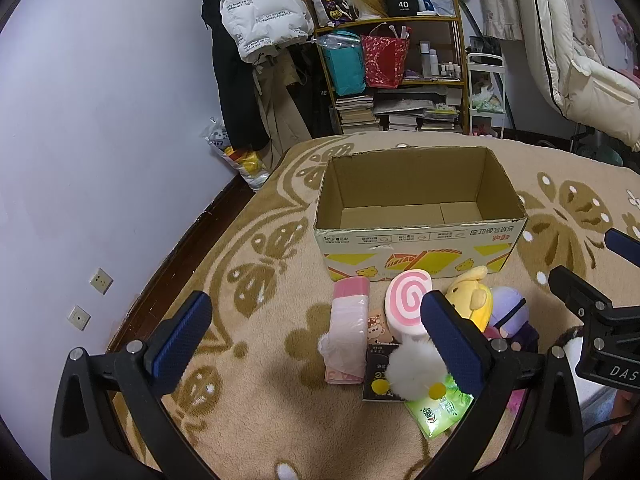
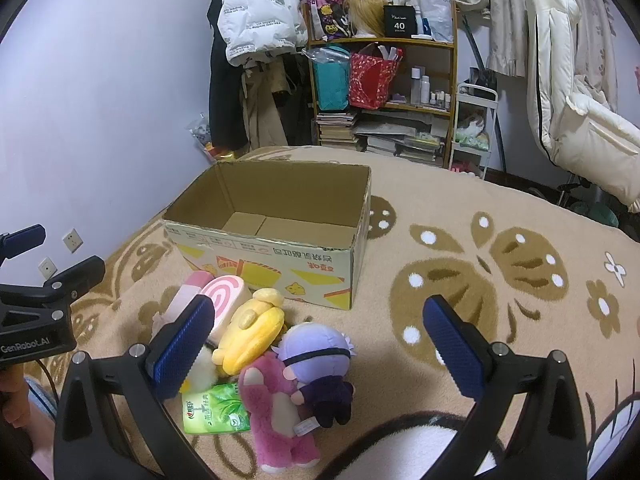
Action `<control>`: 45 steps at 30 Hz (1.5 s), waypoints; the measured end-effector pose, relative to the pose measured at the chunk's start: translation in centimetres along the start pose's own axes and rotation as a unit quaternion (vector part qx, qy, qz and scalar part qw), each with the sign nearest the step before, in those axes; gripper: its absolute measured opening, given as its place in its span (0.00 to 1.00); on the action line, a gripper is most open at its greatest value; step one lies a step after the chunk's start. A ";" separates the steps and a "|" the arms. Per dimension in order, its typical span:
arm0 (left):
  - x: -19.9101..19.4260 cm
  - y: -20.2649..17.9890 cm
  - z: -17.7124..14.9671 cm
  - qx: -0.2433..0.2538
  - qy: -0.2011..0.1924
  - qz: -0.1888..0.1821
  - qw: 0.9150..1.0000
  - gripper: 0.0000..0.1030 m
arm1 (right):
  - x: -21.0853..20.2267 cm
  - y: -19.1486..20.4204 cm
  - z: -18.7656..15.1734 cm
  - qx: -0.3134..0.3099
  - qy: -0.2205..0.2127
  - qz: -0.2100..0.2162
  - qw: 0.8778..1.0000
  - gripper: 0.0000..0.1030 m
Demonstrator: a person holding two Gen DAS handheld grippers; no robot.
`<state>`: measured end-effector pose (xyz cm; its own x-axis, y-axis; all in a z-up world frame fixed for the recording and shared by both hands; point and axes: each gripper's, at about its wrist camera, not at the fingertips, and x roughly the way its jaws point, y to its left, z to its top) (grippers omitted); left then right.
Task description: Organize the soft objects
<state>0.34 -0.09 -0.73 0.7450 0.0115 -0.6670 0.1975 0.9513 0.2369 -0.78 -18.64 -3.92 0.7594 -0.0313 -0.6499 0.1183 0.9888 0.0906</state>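
Both tools hang with jaws spread and nothing held: left gripper (image 1: pixel 316 336), right gripper (image 2: pixel 320 340). The soft items, among them the yellow plush toy (image 2: pixel 250 338) and pink bear plush (image 2: pixel 276 408), lie heaped touching before the empty brown cardboard box (image 2: pixel 280 216). Risk: closing on one item may snag or drag its neighbour.

blanket (image 2: pixel 460 200) | cardboard box (image 2: pixel 280 268) | plush toys (image 2: pixel 276 400) | tissue pack (image 2: pixel 216 408)

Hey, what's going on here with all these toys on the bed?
A person holds two grippers over a pile of soft things beside an empty cardboard box. The left gripper and right gripper are both open and hold nothing. The yellow plush, pink bear and purple doll lie outside the box.
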 end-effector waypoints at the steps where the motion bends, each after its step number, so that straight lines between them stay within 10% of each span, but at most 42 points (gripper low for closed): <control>1: 0.0 -0.1 0.0 0.000 0.000 0.000 1.000 1.00 | 0.0 0.0 0.0 0.000 -0.001 0.000 1.000 1.00; 45: 0.7 0.3 0.3 -0.005 0.019 -0.003 1.000 1.00 | 0.1 0.5 -0.1 -0.014 -0.007 -0.005 1.000 1.00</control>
<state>1.11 0.08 -0.90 0.7183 0.0173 -0.6955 0.1957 0.9543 0.2257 -0.68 -18.14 -4.01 0.7667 -0.0430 -0.6406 0.1080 0.9922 0.0626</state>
